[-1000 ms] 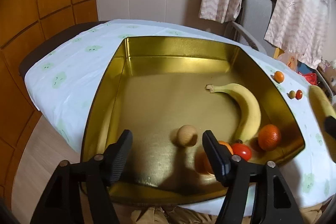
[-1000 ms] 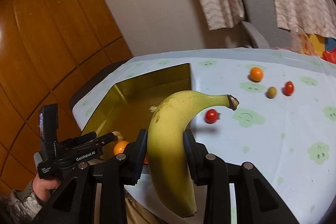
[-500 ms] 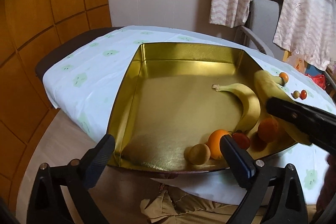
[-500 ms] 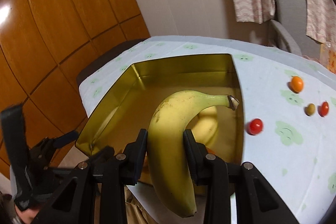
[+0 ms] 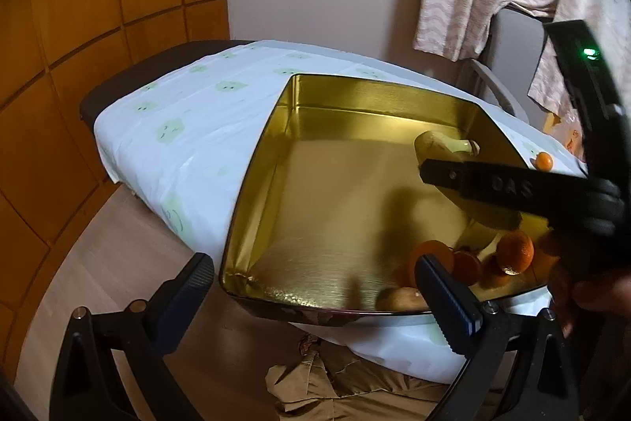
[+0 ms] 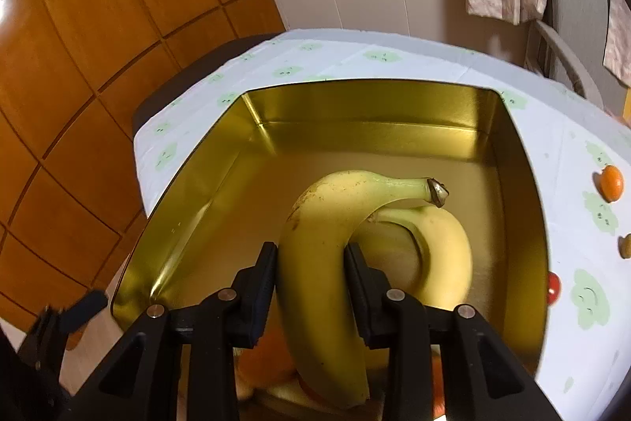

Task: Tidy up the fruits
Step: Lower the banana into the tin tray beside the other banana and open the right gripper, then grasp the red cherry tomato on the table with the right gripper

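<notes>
A gold tin (image 6: pixel 355 105) stands on the patterned cloth. My right gripper (image 6: pixel 311 251) is shut on a yellow banana (image 6: pixel 323 231) and holds it above the tin, over a second banana (image 6: pixel 445 247) lying inside. In the left wrist view the held banana (image 5: pixel 434 145) shows behind one of the right gripper's fingers (image 5: pixel 493 184). Two oranges (image 5: pixel 512 251), a red tomato (image 5: pixel 467 263) and a brown round fruit (image 5: pixel 398 298) sit in the tin's near right corner. My left gripper (image 5: pixel 311 267) hangs at the tin's near edge, its jaws opening wide with nothing between them.
On the cloth right of the tin lie a small orange (image 6: pixel 610 183), an olive-coloured fruit (image 6: pixel 625 246) and a red tomato (image 6: pixel 553 287). A chair (image 6: pixel 572 6) draped with clothes stands behind. Wood panels line the left wall. The person's hand (image 5: pixel 583 287) is at the right.
The right gripper carried the banana from over the cloth to over the tin. The left jaws spread wider and drew back to the tin's near edge, leaving the brown fruit inside.
</notes>
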Demonstrator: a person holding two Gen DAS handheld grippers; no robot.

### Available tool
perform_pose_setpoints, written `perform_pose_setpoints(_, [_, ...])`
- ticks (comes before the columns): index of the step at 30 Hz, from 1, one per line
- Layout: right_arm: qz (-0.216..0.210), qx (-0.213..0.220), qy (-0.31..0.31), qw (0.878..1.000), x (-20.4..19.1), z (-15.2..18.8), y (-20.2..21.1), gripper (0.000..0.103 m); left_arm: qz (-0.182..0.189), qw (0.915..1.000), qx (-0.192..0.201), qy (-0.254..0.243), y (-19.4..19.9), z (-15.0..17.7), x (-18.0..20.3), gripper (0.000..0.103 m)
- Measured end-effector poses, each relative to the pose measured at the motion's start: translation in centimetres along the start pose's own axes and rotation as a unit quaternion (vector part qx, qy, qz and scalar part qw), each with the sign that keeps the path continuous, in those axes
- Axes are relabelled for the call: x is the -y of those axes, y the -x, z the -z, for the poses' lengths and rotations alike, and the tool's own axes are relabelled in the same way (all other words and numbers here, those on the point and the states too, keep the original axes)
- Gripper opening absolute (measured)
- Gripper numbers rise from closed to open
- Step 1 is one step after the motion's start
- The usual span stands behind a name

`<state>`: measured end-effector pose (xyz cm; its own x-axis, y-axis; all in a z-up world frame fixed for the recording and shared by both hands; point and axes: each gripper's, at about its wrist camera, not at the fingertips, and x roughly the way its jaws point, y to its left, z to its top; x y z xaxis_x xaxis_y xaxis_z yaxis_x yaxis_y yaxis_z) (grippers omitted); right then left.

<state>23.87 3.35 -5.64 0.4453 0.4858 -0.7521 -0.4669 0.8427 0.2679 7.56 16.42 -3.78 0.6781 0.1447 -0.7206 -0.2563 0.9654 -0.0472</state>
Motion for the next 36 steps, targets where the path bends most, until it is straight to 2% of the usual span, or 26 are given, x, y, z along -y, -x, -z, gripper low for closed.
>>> perform_pose_setpoints(2, [-0.005,-0.009,-0.011,1.000,0.1,-0.5,-0.9,0.035,-0.001,1.0000,-0.002,0.004,-0.1,0.1,-0.2,0.103])
perform_pose_setpoints(7, [-0.013,0.011,-0.029,0.999,0.3,-1.4,-0.1,0.035,0.001,1.0000,-0.003,0.005,-0.2,0.1,-0.2,0.103])
perform_pose_setpoints(16, [-0.013,0.091,-0.048,0.995,2.3,0.3,6.3,0.035,0.010,0.9999,0.001,0.011,0.1,0.2,0.0,0.103])
perform_pose_setpoints(22, [0.024,0.119,-0.055,0.991,4.4,2.7,9.7,0.035,0.012,0.9998,0.016,0.006,0.7,0.3,0.5,0.103])
perform_pose_setpoints(27, [0.051,0.126,-0.101,0.986,8.0,5.4,11.4,0.035,0.021,0.9993,0.030,-0.002,1.6,0.4,1.1,0.103])
perform_pose_setpoints(33, [0.084,0.104,-0.157,0.979,13.1,9.5,11.9,0.035,0.076,0.9961,0.041,-0.017,2.8,0.4,2.6,0.103])
perform_pose_setpoints(36, [0.087,0.090,-0.161,0.979,14.9,9.5,11.1,0.035,0.097,0.9934,0.048,-0.037,3.3,0.8,4.2,0.103])
